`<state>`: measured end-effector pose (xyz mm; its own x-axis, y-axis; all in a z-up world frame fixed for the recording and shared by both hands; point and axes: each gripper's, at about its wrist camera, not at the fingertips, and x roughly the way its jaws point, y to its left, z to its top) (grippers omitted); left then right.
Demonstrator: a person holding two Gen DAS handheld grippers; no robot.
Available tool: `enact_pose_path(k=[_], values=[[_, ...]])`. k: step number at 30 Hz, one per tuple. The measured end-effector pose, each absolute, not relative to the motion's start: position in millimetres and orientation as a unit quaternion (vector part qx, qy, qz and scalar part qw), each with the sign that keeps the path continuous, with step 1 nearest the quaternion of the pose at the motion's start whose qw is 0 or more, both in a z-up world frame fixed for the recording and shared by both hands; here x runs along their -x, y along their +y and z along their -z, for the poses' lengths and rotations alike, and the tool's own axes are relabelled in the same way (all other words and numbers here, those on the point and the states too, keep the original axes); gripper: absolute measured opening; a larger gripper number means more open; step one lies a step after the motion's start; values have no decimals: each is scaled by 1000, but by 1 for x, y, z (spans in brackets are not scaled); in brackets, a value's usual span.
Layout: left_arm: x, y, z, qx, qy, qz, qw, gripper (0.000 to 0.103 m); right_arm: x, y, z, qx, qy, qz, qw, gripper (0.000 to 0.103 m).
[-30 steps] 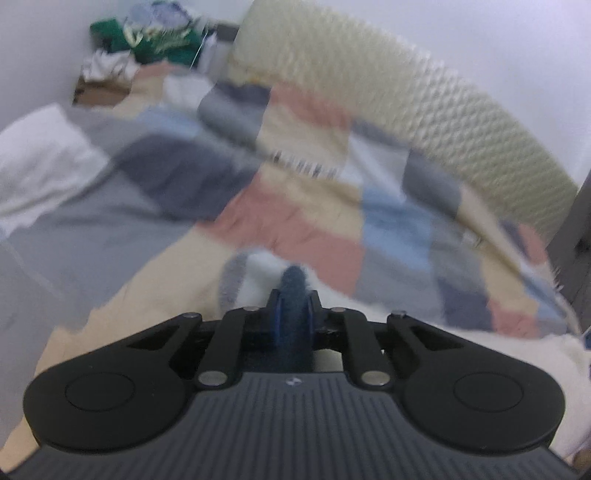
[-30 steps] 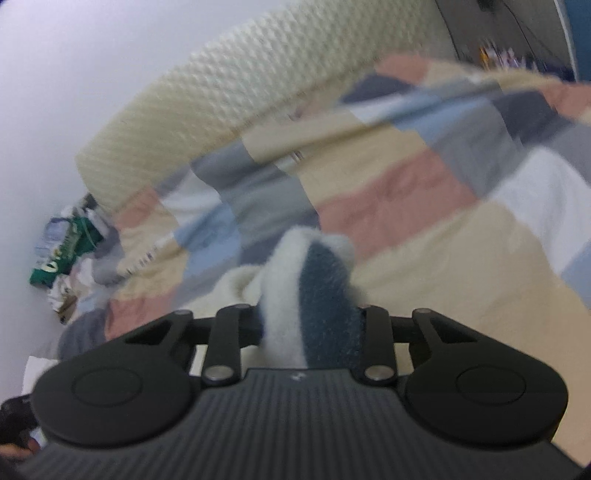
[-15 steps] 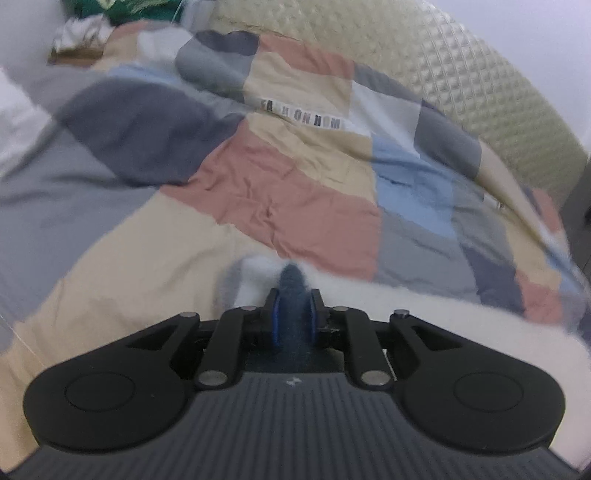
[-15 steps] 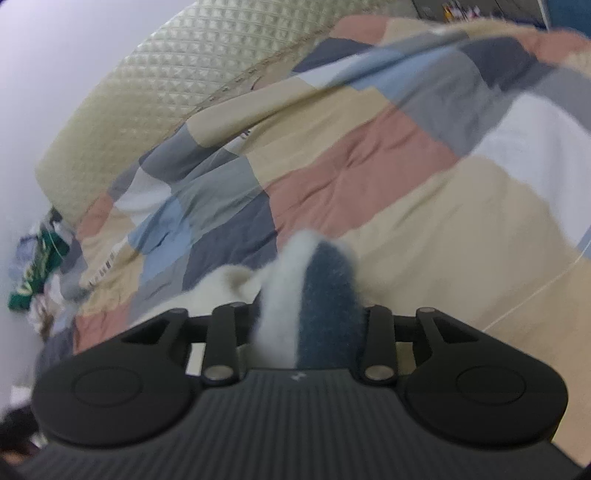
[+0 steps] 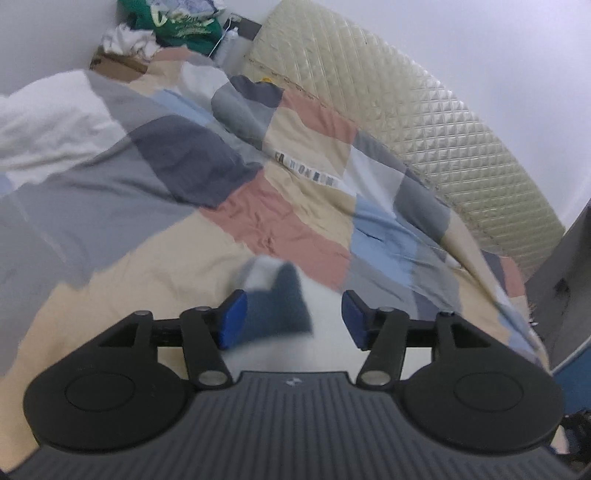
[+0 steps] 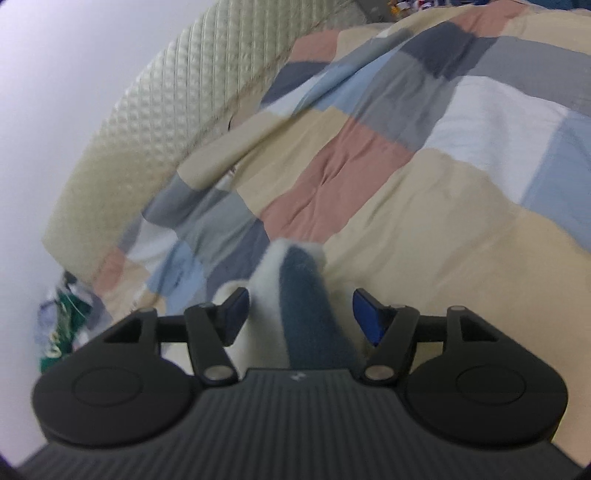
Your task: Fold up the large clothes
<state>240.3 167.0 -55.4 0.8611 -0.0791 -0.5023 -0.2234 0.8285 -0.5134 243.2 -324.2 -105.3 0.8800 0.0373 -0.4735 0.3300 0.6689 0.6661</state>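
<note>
Two grippers, jaws released | left gripper [image 5: 291, 319], right gripper [image 6: 301, 315] | blue-and-white fleece garment [image 6: 306, 295] between jaws | patchwork duvet [image 5: 258, 221] beyond

A home bedroom: patchwork quilt [image 5: 295, 206], quilted headboard [image 5: 424, 122], heaped clothes [image 5: 177, 22].

A fuzzy fleece garment [image 5: 284, 299], white and dark blue, lies on a crumpled matt cotton patchwork quilt [image 5: 258, 221]. Behind it, a quilted, faintly glossy cream headboard [image 5: 443, 122]. The left gripper [image 5: 291, 317] is ribbed matt black plastic with blue pads [image 5: 231, 319] and metal pins.
</note>
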Motion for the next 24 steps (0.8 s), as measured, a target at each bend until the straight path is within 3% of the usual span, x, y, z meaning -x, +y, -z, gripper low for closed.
enact_pose_path(k=[8,11,13,24], values=[[-201,144,78,387,303,3,871,69,-191,-303,109,-473,231,45,849,74],[-205,138,89,405,315,12,858,75,-190,-296,124,-516,245,33,820,91],[-210,136,100,425,322,23,846,80,-198,-291,136,-531,264,19,805,91],[-253,156,160,552,311,38,773,80,-254,-278,188,-586,299,-5,753,91]])
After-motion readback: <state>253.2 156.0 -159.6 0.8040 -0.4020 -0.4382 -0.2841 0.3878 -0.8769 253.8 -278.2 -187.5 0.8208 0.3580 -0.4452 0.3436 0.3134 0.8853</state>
